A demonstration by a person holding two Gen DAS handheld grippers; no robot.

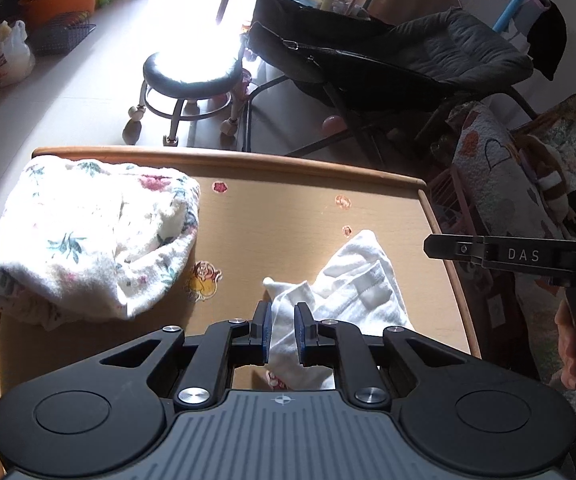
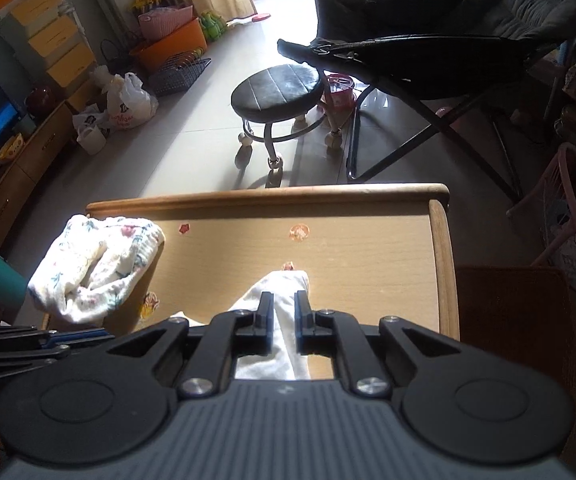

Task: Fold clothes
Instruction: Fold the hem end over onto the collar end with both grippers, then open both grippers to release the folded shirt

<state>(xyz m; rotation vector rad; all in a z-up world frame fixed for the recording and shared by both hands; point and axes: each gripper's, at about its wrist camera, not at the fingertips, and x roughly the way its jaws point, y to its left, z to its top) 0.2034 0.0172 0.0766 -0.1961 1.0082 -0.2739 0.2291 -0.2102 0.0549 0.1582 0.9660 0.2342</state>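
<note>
White cloth (image 1: 352, 280) sits pinched in both tools (image 1: 281, 330) (image 2: 283, 322); right reads "DAS".

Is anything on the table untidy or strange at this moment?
Yes. The floral cloth lies crumpled at the table's left edge, partly hanging over it. The white cloth is bunched, not flat, with the left gripper around one corner. Nothing looks spilled or damaged.
</note>
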